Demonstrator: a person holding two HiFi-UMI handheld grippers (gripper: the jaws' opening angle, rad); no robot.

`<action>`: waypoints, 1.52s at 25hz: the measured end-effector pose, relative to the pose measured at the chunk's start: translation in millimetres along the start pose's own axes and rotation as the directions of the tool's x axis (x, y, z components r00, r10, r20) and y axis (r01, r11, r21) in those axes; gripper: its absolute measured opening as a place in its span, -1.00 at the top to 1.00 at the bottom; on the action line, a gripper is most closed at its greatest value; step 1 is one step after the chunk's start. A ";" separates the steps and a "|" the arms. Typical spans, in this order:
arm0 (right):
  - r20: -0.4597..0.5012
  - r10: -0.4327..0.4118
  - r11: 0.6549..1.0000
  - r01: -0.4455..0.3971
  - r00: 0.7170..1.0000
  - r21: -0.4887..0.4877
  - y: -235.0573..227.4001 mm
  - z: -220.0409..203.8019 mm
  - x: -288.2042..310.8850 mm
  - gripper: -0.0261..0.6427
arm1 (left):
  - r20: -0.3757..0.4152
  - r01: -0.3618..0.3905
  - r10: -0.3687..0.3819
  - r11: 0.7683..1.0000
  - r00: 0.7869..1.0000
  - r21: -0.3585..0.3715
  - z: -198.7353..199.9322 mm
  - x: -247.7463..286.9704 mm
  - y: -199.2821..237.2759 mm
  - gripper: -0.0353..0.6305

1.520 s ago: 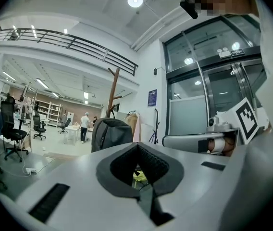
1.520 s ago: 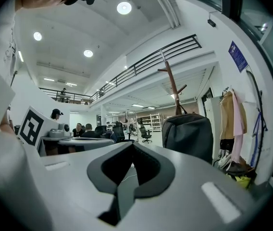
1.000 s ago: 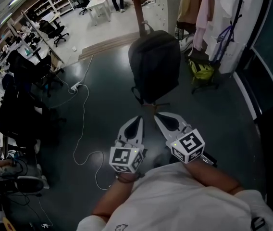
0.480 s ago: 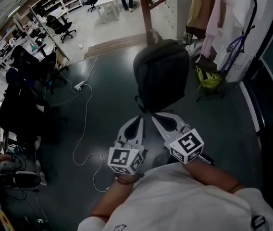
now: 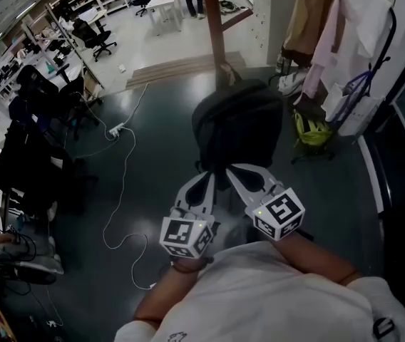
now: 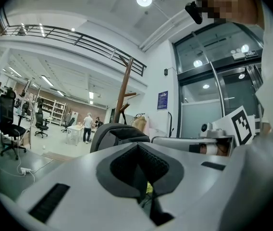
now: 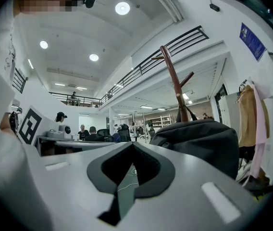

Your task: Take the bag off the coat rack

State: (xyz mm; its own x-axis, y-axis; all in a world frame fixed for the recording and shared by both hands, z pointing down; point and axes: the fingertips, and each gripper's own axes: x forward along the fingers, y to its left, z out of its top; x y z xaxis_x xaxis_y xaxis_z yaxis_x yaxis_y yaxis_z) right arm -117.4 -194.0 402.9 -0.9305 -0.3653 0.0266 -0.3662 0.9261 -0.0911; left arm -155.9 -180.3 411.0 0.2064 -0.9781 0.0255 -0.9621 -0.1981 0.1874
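Note:
A dark backpack hangs by its top loop on the brown wooden coat rack. Both grippers are held side by side just below it. In the head view the tips of my left gripper and my right gripper reach the bag's bottom edge. Each gripper is shut with nothing in it. The left gripper view has the backpack and the coat rack beyond my left gripper. In the right gripper view the backpack fills the right side behind my right gripper, under the coat rack.
Coats and shirts hang on a rail at the right, over a yellow-green bag on the floor. A white cable with a power strip trails across the dark floor at the left. Office chairs and desks stand further off.
The backpack has come nearer and now meets the tips of both grippers in the head view. Both grippers remain shut and side by side.

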 end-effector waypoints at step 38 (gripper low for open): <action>-0.005 0.134 0.975 -0.133 0.991 -0.177 -217.9 99.9 116.0 0.72 | 0.050 -0.153 0.154 0.988 0.987 -0.009 39.6 157.6 54.7 0.89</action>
State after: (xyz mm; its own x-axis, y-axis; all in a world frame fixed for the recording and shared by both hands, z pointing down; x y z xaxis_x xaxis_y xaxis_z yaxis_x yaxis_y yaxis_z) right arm -144.7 -447.7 326.3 -0.9712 -0.2374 0.0196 -0.2350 0.9684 0.0837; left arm -183.0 -347.7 386.4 0.0468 -0.9989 0.0051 -0.9807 -0.0450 0.1903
